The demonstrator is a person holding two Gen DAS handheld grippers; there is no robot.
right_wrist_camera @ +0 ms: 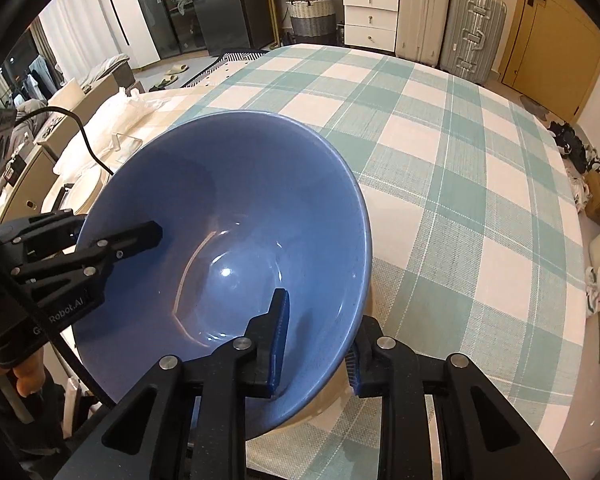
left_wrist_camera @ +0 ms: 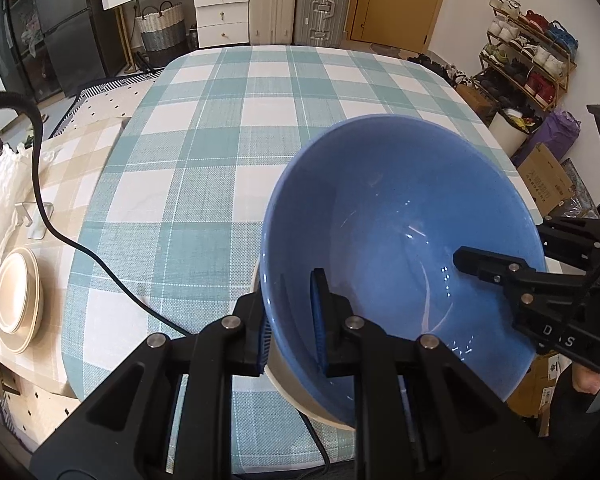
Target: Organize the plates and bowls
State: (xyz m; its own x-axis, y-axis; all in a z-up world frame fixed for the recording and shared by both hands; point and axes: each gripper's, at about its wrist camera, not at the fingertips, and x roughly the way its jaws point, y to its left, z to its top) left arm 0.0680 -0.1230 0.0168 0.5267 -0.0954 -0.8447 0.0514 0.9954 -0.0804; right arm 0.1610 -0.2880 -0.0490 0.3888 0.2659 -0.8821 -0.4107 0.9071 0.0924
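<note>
A big blue bowl (left_wrist_camera: pixel 400 220) (right_wrist_camera: pixel 240 200) with a white outside is tilted just over the near part of the checked table (left_wrist_camera: pixel 220 120) (right_wrist_camera: pixel 460 200); I cannot tell whether its base touches the cloth. My left gripper (left_wrist_camera: pixel 290 292) (right_wrist_camera: pixel 116 226) is shut on its rim, one finger inside and one outside. On the opposite side my right gripper (right_wrist_camera: pixel 324 308) (left_wrist_camera: pixel 504 240) straddles the rim. Its outer pad lies against the white wall, while a strip of blue shows between the inner pad and the wall.
A stack of cream plates (left_wrist_camera: pixel 18 300) sits on the beige checked side table at the left, beside a white plastic bag (left_wrist_camera: pixel 0 192). A black cable (left_wrist_camera: pixel 40 200) runs across both tables. Suitcases, drawers and a shoe rack stand beyond the table's far edge.
</note>
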